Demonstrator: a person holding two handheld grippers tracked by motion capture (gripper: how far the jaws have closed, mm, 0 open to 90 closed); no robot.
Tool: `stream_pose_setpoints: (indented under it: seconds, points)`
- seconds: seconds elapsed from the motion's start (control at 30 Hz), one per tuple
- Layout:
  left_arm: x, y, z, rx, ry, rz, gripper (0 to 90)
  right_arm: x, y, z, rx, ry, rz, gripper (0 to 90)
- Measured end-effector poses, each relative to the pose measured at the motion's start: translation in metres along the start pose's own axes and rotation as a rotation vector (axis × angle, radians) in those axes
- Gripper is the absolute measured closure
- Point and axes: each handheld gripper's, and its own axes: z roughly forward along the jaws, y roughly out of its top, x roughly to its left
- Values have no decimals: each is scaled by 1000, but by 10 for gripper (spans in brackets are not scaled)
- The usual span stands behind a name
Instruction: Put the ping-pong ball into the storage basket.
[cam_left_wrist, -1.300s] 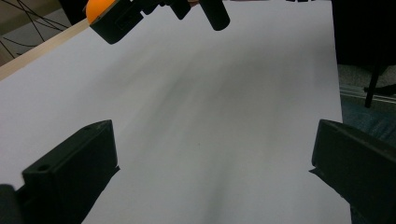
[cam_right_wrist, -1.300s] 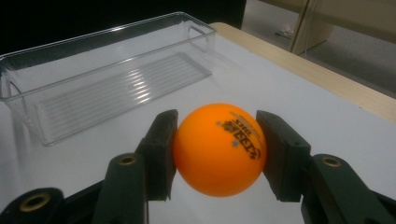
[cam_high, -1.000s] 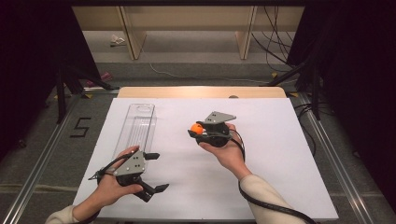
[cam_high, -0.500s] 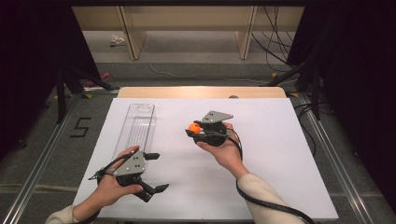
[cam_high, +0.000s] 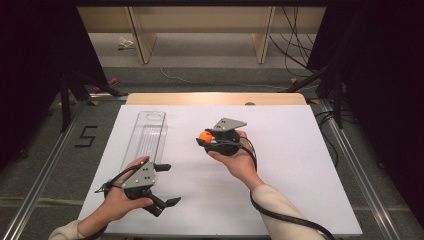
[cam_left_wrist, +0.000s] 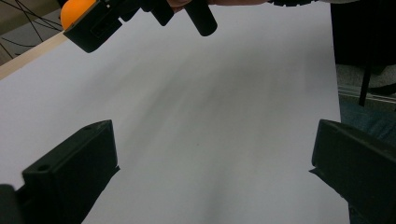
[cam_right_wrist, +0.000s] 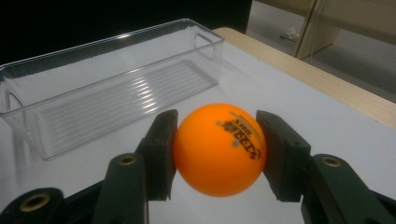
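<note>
- Two grippers are at work over one white table (cam_high: 310, 165), each in one of the person's two hands.
- Nearest, at the near left of the table, is the left gripper (cam_high: 165, 186). Its two black jaws stand wide apart with nothing between them, so it is released. In the left gripper view bare white tabletop lies between the jaws.
- Farther in, around the middle of the table, is the right gripper (cam_high: 204, 139), held in the right hand (cam_high: 240, 159) and pointing left.
- It is grasping one orange ball (cam_right_wrist: 218, 148). In the right gripper view the two pads press on the ball's left and right sides, and the ball is lifted off the tabletop. Dark print shows on its upper right face.
- The same ball shows in the high view (cam_high: 205, 135), just right of the tray's near half.
- One clear plastic tray (cam_high: 148, 137) lies at the far left, long and narrow, running near to far. It rests on the table with nothing inside it, and is near the ball without touching it.
- One wooden edge strip (cam_high: 215, 98) runs along the far side of the table.
</note>
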Motion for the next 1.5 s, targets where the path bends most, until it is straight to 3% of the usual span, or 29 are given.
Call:
stream_pose_setpoints:
  seconds: [1.5]
  points:
    - [-1,1,-1,3,-4,7,0,5,8,15,-2,21,-7,517]
